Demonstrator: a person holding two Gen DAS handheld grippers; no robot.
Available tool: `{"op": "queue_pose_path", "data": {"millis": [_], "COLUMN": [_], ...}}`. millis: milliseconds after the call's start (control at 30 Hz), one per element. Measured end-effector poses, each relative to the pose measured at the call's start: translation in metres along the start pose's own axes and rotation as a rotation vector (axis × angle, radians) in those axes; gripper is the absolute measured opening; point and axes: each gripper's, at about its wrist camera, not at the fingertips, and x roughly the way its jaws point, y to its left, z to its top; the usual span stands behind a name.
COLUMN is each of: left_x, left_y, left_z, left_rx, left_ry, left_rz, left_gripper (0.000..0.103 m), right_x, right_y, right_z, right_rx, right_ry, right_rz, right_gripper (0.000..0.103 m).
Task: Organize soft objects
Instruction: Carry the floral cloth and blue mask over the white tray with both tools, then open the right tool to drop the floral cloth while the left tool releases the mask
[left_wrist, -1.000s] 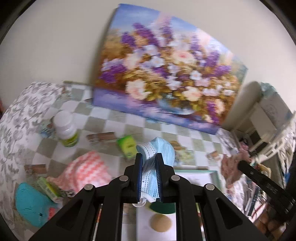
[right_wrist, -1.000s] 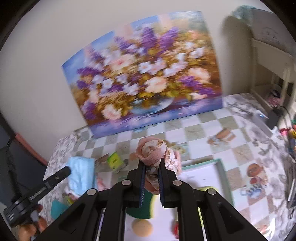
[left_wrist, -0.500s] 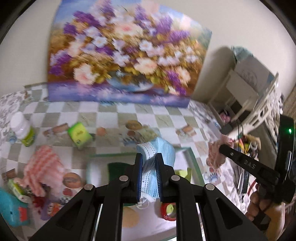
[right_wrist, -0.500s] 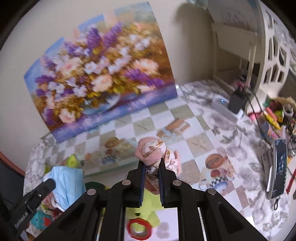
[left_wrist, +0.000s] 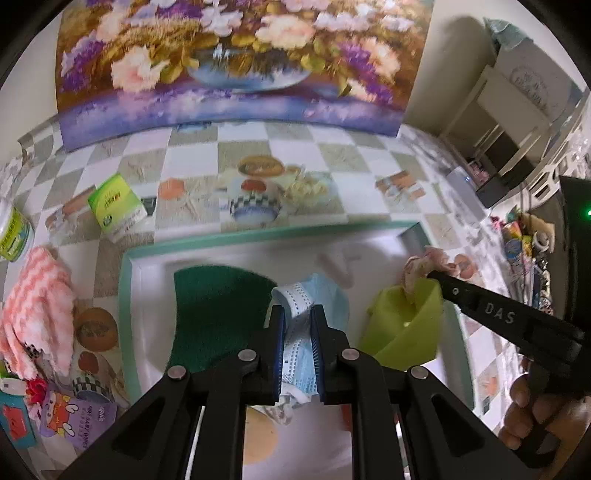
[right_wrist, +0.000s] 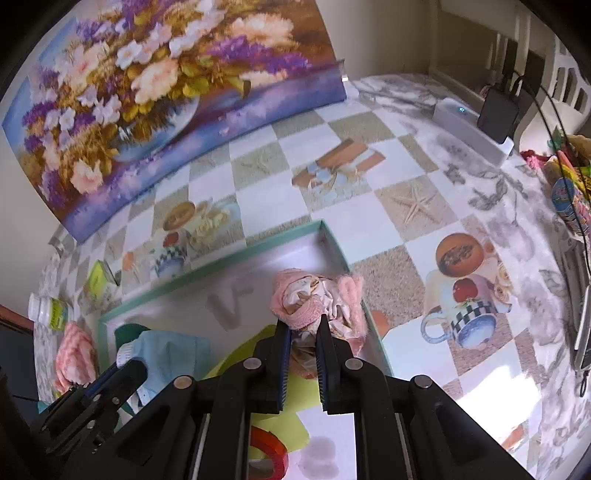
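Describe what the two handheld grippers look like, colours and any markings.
Both are matte black plastic. The left gripper and right gripper each have two angular fingers with blue ribbed pads and silver pivot screws. In the left view, the right one shows embossed "DAS" lettering and a green light.

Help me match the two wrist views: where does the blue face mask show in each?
Left wrist: the mask sits at centre, clamped in the left tongs, over the tray.
Right wrist: the mask is at lower left, beside the green pad.
Shared landmark: the flower painting against the wall.
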Motion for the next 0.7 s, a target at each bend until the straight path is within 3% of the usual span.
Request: {"op": "queue_pose_path", "data": {"millis": [233, 467, 533, 600, 700], "left_x": [0.016, 0.012, 0.008, 0.002, -0.009], "left_y": [0.005, 0.003, 0.003, 0.004, 0.006], "left_z": [-0.005, -0.002, 0.0, 0.002, 0.007], "left_rx": [-0.013, -0.006, -0.007, -0.013, -0.024], "left_ry": [0.042, 0.036, 0.031, 0.022, -0.002], "left_rz": [0.01, 0.027, 0.033, 0.032, 0.04], "left_gripper": [0.014, 0.017, 0.022, 0.033, 0.053], "right_x": [0.014, 0.01, 0.008, 0.006, 0.0], "right_y": [0.002, 0.008, 0.011, 0.013, 0.017], "right_z": [-0.002, -0.001, 0.0, 0.001, 0.002], "right_rx": [-0.018, -0.061, -0.07, -0.081, -0.093], "right_ry": [0.04, 0.031, 0.028, 0.027, 0.018], "right_rz": [-0.006, -0.046, -0.057, -0.065, -0.076], "right_gripper": [0.013, 0.017, 0.017, 0.017, 0.029]}}
